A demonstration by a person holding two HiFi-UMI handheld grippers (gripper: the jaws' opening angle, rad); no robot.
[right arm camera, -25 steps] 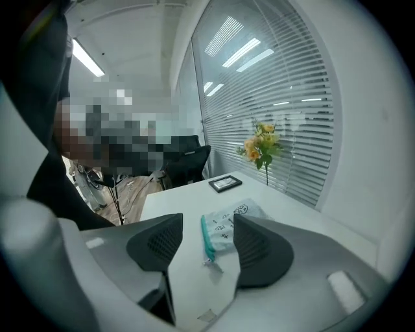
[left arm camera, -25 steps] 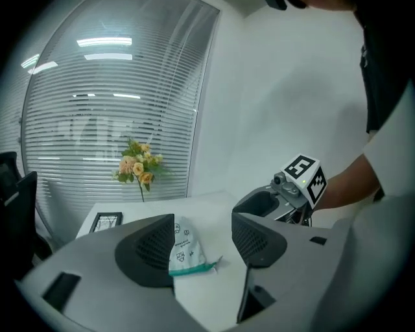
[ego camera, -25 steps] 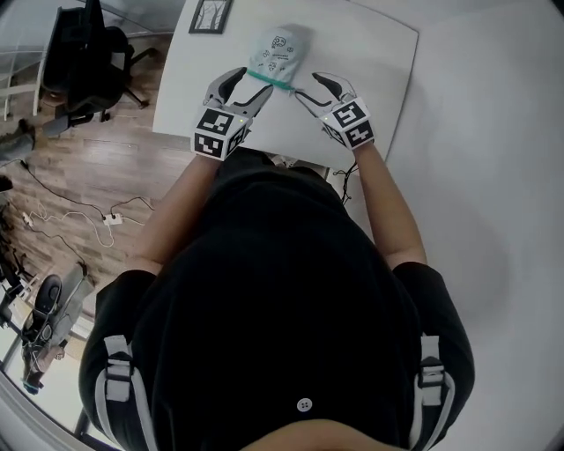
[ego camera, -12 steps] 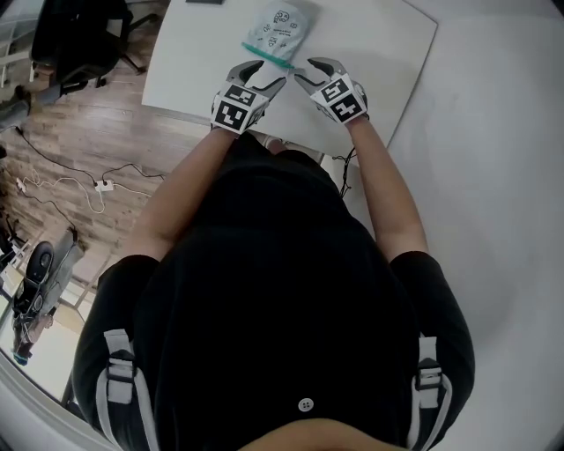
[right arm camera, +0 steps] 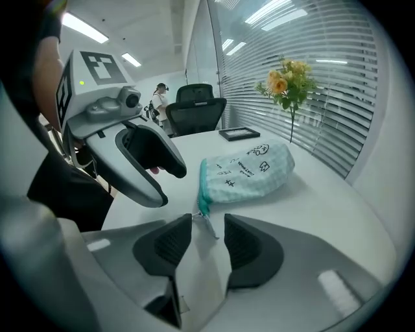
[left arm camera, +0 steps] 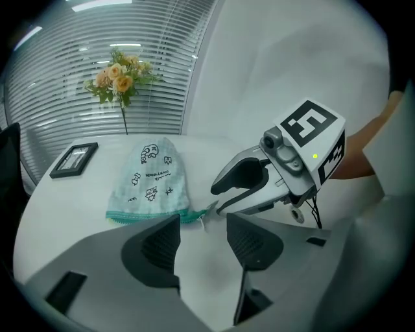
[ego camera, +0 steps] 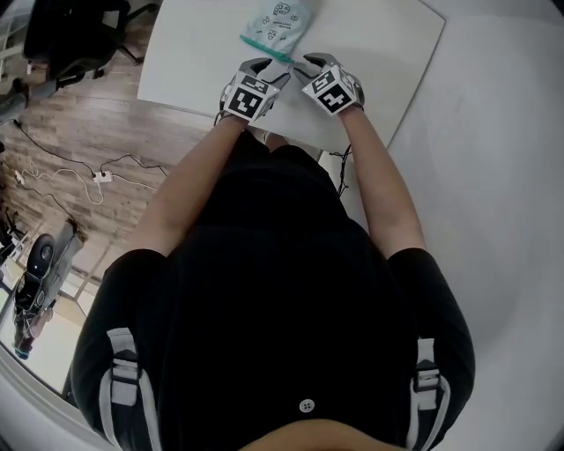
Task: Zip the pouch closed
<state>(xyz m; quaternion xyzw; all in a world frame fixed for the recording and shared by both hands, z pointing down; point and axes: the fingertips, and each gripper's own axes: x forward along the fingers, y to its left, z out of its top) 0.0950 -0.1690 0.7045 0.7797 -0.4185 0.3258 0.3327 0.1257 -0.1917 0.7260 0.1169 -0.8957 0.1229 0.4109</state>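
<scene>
A pale mint pouch (ego camera: 275, 21) with small cartoon prints lies on the white table (ego camera: 379, 53), its teal zipper edge (left arm camera: 150, 216) facing me. The metal zipper pull (right arm camera: 209, 224) sticks out at the pouch's corner. My left gripper (ego camera: 271, 71) hovers low at that corner, jaws closing, with the pull (left arm camera: 202, 218) just past its tips and untouched. My right gripper (ego camera: 302, 68) faces it from the other side, jaws closing around the pull, pads not pressing it. In each gripper view the other gripper shows close by: the right gripper (left arm camera: 241, 188) and the left gripper (right arm camera: 148, 162).
A framed picture (left arm camera: 73, 159) and a vase of flowers (left arm camera: 122, 74) stand at the table's far end by the blinds. A black office chair (ego camera: 70, 35) sits off the table's left side. Cables (ego camera: 88, 181) trail over the wood floor. The table's near edge (ego camera: 203, 110) runs under my wrists.
Both grippers have come down and forward to the pouch's zipper corner, drawn closer together, and their jaws have narrowed. The pouch has not moved.
</scene>
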